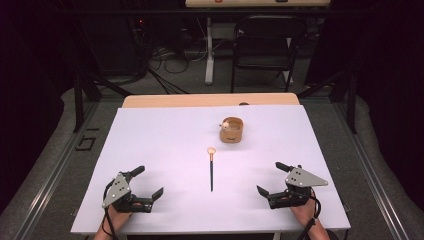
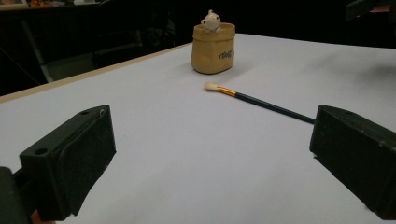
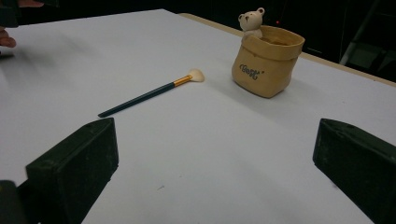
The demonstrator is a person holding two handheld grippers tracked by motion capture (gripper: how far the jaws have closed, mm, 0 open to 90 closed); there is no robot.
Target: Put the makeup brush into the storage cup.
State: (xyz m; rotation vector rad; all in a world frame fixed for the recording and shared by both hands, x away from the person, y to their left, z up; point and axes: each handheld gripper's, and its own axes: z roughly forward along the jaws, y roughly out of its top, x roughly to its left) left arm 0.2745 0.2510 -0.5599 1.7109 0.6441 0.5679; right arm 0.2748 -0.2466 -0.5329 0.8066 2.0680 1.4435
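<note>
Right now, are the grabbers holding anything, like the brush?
No, nothing is held. The left gripper and right gripper are both open and empty. The brush lies flat on the table between them, near the little pot.

Left gripper, right gripper: black bodies, blocky matte-black jaws with screw holes on top. Grey three-cornered plate on each, dotted with small holes. Black cables trail back past bare wrists.
</note>
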